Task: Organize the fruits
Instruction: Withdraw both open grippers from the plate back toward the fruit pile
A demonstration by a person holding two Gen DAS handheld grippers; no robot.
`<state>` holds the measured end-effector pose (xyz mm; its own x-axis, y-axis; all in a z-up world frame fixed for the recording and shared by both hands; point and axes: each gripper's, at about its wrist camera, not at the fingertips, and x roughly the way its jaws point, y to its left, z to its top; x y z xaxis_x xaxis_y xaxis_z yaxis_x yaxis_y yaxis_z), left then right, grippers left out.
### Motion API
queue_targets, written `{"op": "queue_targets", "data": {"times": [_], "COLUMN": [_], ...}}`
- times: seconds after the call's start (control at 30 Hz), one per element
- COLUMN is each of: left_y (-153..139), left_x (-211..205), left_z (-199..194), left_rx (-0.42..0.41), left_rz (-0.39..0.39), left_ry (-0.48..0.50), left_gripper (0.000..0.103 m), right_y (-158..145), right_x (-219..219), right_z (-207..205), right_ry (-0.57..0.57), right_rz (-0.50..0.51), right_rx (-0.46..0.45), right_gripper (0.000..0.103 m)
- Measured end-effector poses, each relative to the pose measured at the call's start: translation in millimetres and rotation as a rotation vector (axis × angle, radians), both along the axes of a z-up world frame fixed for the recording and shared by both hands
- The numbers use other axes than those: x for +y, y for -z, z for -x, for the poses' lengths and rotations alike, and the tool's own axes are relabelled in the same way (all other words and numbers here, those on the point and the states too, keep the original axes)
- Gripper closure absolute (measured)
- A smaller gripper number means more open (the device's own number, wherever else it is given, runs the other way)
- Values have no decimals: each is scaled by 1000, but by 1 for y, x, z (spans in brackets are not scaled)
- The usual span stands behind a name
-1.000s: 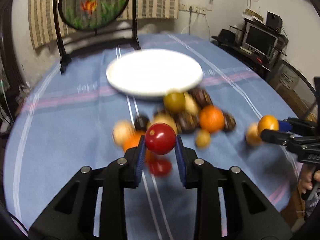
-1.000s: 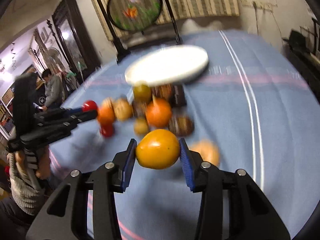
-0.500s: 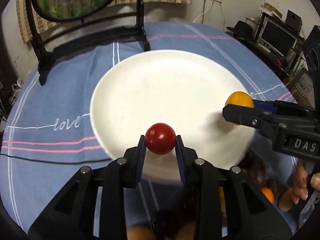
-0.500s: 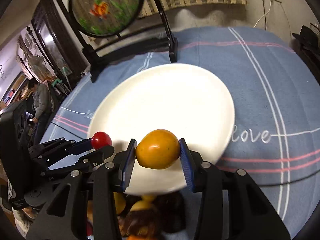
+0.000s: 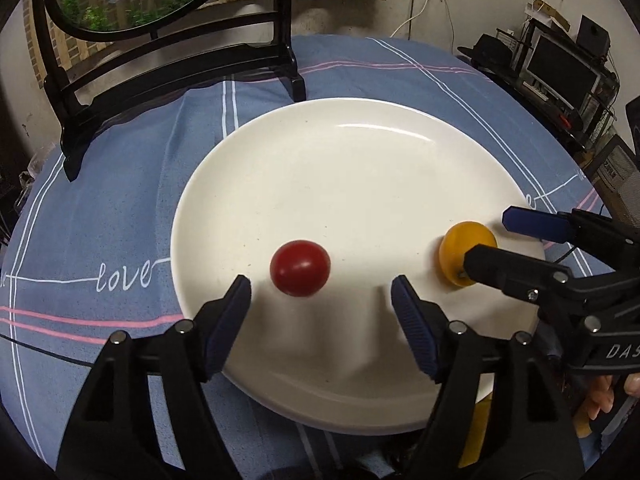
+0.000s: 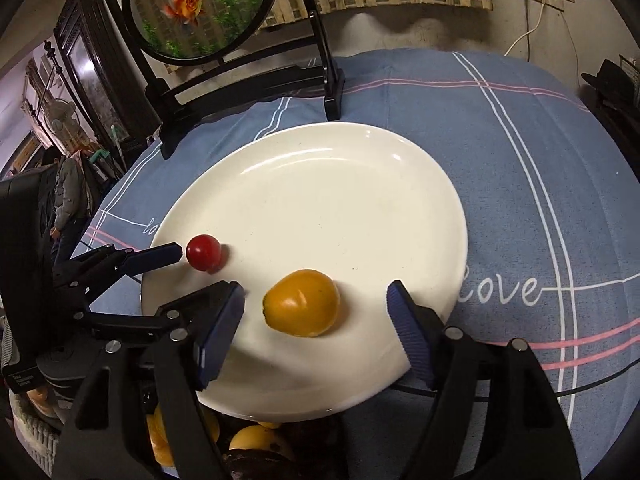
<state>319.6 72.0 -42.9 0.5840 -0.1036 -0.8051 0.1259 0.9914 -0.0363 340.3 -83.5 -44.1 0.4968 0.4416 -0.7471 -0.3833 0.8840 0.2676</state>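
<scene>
A blue cloth with white and pink stripes [image 5: 120, 216] covered the round tabletop. At its far edge stood a black wooden stand holding a round goldfish panel [image 6: 200, 8]. Nearer lay a large round white ceramic plate [image 5: 360, 168]. The left gripper [image 5: 320, 296] hung over the plate's near edge, its fingers just spread apart and released, with the small round red tomato [image 5: 300, 267] resting free on the plate between and just beyond their tips. The right gripper [image 6: 316, 304] had likewise just opened; the orange-yellow rounded fruit [image 6: 302, 303] sat on the plate between its fingers, touching neither. More fruits [image 6: 248, 440] lay below the plate's near rim.
</scene>
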Motion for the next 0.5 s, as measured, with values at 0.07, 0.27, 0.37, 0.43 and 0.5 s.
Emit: {"op": "queue_targets", "data": {"times": [0.07, 0.27, 0.37, 0.43, 0.5], "left_y": [-3, -27, -42, -47, -46], "left_x": [3, -6, -14, -15, -15], "left_z": [3, 35, 65, 93, 122], "left_rx": [-20, -132, -195, -232, -251], "left_rz": [9, -65, -96, -87, -89], "left_ry": [-15, -14, -9, -13, -18], "left_gripper": [20, 15, 12, 8, 6], "right_y": [-1, -18, -36, -47, -56], "right_x": [-3, -10, -15, -20, -25], "right_z": [0, 17, 39, 61, 86], "right_ry": [6, 10, 9, 17, 24], "right_rz": [-9, -39, -61, -69, -67], "right_rx": [-1, -38, -96, -154, -216], "right_gripper": [29, 28, 28, 24, 12]}}
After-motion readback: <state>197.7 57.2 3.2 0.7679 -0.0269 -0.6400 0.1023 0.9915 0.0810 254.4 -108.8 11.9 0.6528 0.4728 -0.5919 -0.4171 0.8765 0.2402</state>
